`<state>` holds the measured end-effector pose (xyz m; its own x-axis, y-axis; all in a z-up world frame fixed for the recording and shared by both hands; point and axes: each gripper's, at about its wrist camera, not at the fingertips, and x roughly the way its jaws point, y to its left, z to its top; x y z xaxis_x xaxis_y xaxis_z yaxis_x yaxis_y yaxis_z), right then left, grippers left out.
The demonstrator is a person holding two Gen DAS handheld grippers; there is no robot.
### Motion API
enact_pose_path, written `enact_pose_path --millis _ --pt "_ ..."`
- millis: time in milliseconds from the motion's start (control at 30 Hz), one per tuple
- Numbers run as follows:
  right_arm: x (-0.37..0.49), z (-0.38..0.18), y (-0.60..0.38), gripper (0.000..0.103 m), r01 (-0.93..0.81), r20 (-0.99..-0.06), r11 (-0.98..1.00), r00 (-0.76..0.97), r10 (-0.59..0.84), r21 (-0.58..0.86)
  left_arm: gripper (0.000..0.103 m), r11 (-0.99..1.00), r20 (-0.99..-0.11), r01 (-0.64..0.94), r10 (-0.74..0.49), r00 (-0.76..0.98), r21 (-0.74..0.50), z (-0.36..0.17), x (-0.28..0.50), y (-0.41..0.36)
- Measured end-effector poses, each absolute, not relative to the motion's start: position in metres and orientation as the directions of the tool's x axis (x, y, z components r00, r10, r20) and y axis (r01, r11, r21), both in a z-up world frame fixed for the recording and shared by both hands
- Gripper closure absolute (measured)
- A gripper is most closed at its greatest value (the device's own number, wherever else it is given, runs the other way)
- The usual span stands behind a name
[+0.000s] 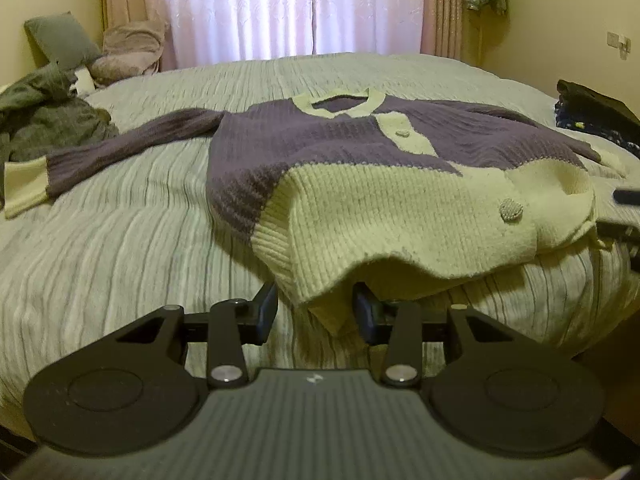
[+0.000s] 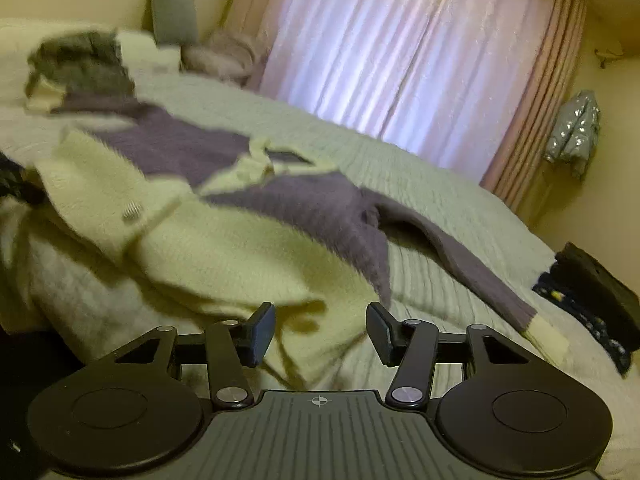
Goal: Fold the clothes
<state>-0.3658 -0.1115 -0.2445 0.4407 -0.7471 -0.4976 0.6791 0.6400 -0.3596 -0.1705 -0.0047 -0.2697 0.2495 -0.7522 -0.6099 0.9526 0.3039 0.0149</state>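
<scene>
Cardigan spread front-up across bed, purple on top, cream below, collar toward curtains. One sleeve stretched flat toward left of left wrist view, cream cuff at its end. Grey button on cream lower front, smaller pale one near collar. Near hem lifted and rumpled, hanging just past left gripper. Left gripper part open, hem corner drooping between its fingers; cannot tell whether pads press on cloth. Right gripper part open, nothing between fingers, cream hem just beyond and beside its left finger, blurred. Other sleeve lying out over bed in right wrist view, ending in cream cuff. Grey garment heaped at far left of bed, near grey pillow and pinkish blanket. Dark clothes piled at right edge of bed. Silver jacket hanging beside curtains.
</scene>
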Motion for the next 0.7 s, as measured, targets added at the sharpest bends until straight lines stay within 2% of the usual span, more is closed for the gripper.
enact_pose_path --millis 67,167,200,233,300,367,433,533,600,667,700 --pt "-0.358 -0.256 -0.112 0.051 0.661 -0.517 0.646 0.426 -0.742 -0.383 0.066 0.32 -0.621 0.947 -0.744 0.247 -0.006 -0.274 -0.172 -0.007" --pt "-0.347 -0.272 -0.11 0.052 0.655 -0.485 0.593 0.371 -0.792 -0.468 0.066 0.348 -0.632 0.936 -0.736 0.245 -0.043 -0.28 -0.171 -0.011" --pt "-0.345 -0.275 -0.11 0.061 0.658 -0.471 0.575 0.357 -0.806 -0.485 0.073 0.359 -0.634 0.932 -0.734 0.245 -0.055 -0.282 -0.17 -0.012" --pt "-0.344 -0.276 -0.111 0.067 0.664 -0.462 0.556 0.339 -0.82 -0.5 0.088 0.367 -0.636 0.929 -0.73 0.249 -0.057 -0.283 -0.169 -0.013" --pt "-0.344 -0.277 -0.113 0.093 0.661 -0.459 0.544 0.323 -0.828 -0.516 0.092 0.367 -0.633 0.93 -0.724 0.275 -0.016 -0.279 -0.169 -0.015" --pt "-0.352 -0.27 -0.116 0.094 0.668 -0.428 0.508 0.3 -0.853 -0.544 0.095 0.359 -0.59 0.932 -0.74 0.322 0.058 -0.263 -0.173 -0.007" --pt "-0.366 -0.254 -0.119 0.096 0.688 -0.383 0.471 0.292 -0.876 -0.552 0.096 0.354 -0.492 0.92 -0.779 0.389 0.168 -0.235 -0.179 0.01" --pt "-0.387 -0.225 -0.116 0.098 0.704 -0.33 0.441 0.3 -0.895 -0.557 0.097 0.334 -0.419 0.917 -0.817 0.397 0.218 -0.194 -0.178 0.036" --pt "-0.392 -0.218 -0.11 0.103 0.695 -0.359 0.461 0.3 -0.884 -0.552 0.099 0.331 -0.44 0.911 -0.8 0.408 0.244 -0.19 -0.179 0.046" --pt "-0.392 -0.224 -0.106 0.103 0.67 -0.435 0.503 0.287 -0.853 -0.545 0.099 0.31 -0.53 0.913 -0.744 0.406 0.264 -0.216 -0.178 0.044" --pt "-0.392 -0.236 -0.106 0.103 0.658 -0.493 0.538 0.279 -0.824 -0.526 0.102 0.301 -0.577 0.913 -0.708 0.406 0.274 -0.234 -0.177 0.041"
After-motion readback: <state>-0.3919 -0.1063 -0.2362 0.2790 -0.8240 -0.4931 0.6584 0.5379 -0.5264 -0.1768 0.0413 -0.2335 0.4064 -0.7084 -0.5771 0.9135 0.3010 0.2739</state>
